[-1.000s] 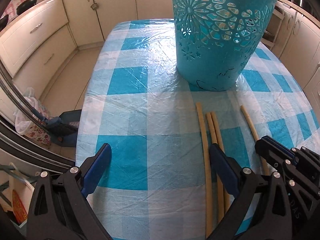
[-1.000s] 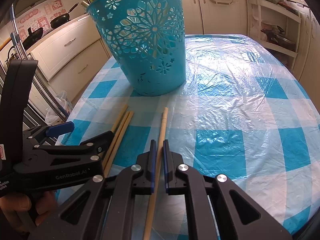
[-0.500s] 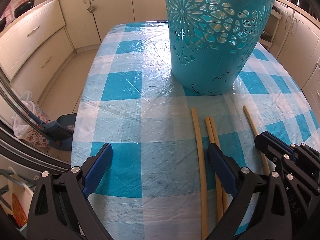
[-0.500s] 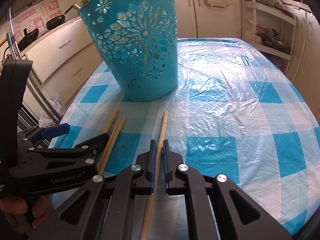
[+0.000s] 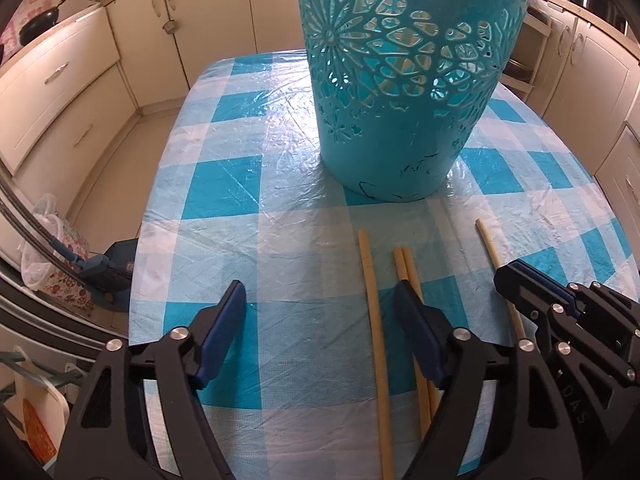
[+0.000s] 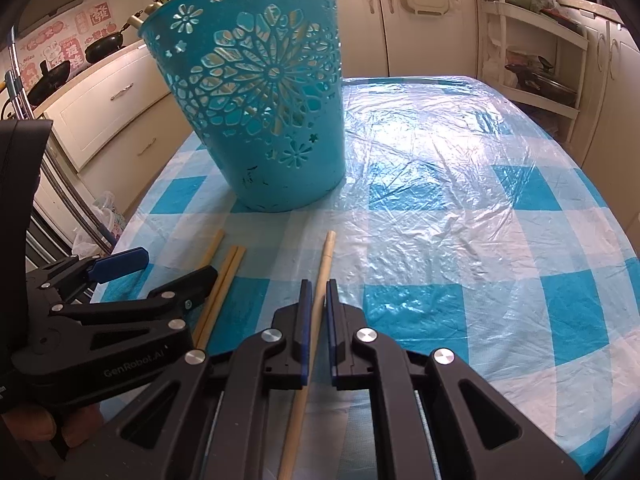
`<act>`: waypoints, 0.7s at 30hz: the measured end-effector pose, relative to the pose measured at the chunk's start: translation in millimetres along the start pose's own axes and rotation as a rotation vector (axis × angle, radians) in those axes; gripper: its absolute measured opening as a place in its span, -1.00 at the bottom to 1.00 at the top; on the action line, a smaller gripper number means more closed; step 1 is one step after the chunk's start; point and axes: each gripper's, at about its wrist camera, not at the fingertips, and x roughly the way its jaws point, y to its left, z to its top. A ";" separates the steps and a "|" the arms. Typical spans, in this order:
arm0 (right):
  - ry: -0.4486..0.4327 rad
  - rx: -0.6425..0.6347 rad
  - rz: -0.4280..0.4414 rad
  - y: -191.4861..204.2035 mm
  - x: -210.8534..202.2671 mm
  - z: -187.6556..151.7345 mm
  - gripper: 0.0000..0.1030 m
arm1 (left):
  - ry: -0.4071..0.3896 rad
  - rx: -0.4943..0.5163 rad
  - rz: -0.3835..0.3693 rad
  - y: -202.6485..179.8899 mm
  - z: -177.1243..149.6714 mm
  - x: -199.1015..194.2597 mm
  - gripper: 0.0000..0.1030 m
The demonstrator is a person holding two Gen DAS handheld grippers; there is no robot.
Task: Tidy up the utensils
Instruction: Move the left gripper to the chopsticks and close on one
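A teal cut-out basket (image 5: 404, 80) (image 6: 260, 116) stands on the blue checked table (image 5: 240, 184). Several wooden chopsticks lie in front of it. My right gripper (image 6: 315, 304) is shut on one chopstick (image 6: 322, 268), which also shows in the left wrist view (image 5: 490, 246). My left gripper (image 5: 320, 312) is open and empty above the cloth; a single chopstick (image 5: 370, 292) lies between its jaws and a pair (image 5: 406, 264) runs under its right finger. In the right wrist view the left gripper (image 6: 160, 270) is to the left, over the pair (image 6: 226, 276).
Cream kitchen cabinets (image 5: 60, 80) surround the table. The table's left edge (image 5: 140, 264) drops to the floor, where a bag (image 5: 44, 248) and a blue box stand. A rack with pots (image 6: 536, 68) is at the back right.
Both gripper views have pulled back and risen slightly, so the basket looks a bit farther. The right gripper stays shut on its chopstick; the left stays open.
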 end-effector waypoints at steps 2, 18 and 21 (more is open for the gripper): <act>0.000 0.003 -0.008 -0.5 -0.3 0.1 -0.85 | 0.000 0.006 -0.006 -2.1 1.8 -0.1 0.22; 0.056 -0.009 -0.004 -7.4 3.6 11.6 -0.77 | 0.067 0.077 -0.048 -11.4 6.4 -3.5 -0.68; 0.041 -0.026 -0.013 -6.4 4.4 10.7 -0.77 | 0.081 0.085 -0.014 -9.4 12.1 0.5 -0.39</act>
